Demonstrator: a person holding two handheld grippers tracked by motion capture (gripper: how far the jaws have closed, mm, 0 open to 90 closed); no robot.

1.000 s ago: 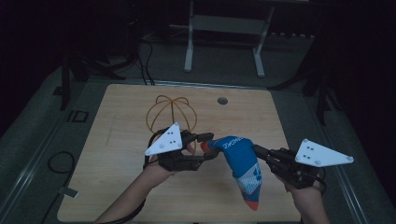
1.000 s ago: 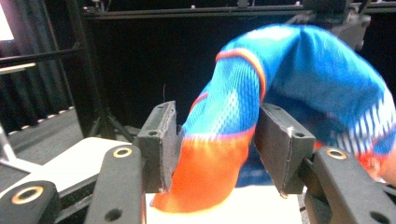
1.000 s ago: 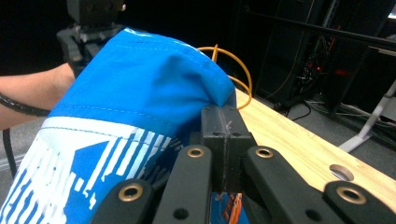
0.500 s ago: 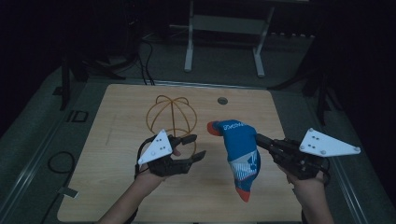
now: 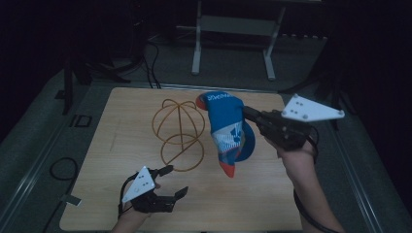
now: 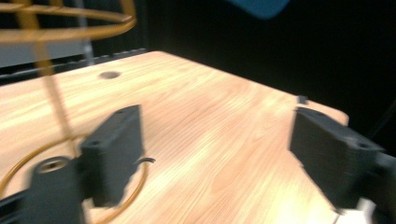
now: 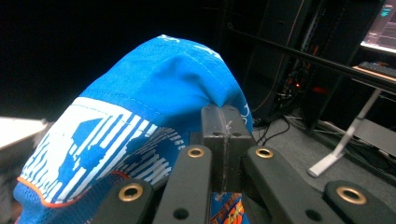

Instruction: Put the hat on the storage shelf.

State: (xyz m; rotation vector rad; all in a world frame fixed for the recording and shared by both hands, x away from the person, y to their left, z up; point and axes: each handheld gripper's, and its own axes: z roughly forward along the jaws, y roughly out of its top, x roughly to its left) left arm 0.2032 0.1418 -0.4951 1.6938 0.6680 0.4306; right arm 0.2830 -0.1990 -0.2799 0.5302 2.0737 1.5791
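1. The right gripper (image 5: 252, 115) holds a blue cap (image 5: 227, 131) in the air over the right half of the wooden table (image 5: 121, 111), its jaws pressed together on the fabric.
2. In the right gripper view, the two black jaws meet flush at the cap (image 7: 154, 107), whose blue crown bulges above them; white striped print and an orange-edged brim hang to the lower left.
3. From above, the cap hangs with its orange-tipped brim pointing down, just to the right of a gold wire stand (image 5: 179, 133) that sits on the table.
4. The left gripper (image 5: 174, 180) sits low near the table's front edge, close to the stand's round base; its jaws have just been opening and now stand wide apart with nothing between them.
5. The left gripper view looks across bare wood grain between the parted jaws, with the stand's (image 6: 51, 79) ring and upright wire at the left and a round hole (image 6: 110, 74) in the tabletop beyond.
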